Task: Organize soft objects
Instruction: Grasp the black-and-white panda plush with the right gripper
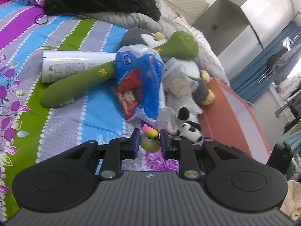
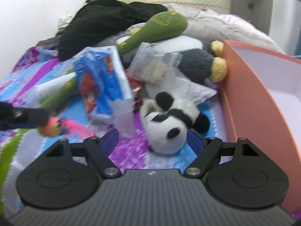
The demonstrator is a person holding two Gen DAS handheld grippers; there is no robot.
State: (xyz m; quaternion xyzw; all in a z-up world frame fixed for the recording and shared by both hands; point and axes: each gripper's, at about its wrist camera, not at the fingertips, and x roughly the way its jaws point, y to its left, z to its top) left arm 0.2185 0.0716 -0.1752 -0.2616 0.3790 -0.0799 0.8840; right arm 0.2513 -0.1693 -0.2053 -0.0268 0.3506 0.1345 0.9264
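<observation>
Striped bedsheet (image 1: 62, 101), left tool (image 1: 150, 141) clamping toy bird (image 1: 150, 142), right tool (image 2: 153, 140) wide around panda (image 2: 165, 131)

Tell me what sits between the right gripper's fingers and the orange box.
Nothing in the right wrist view: the panda plush lies between the right gripper's open fingers, and only bare bedsheet separates them from the orange box.

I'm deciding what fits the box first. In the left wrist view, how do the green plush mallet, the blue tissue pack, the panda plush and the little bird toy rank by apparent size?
1. green plush mallet
2. blue tissue pack
3. panda plush, partly hidden
4. bird toy, smallest though nearest the camera
</observation>
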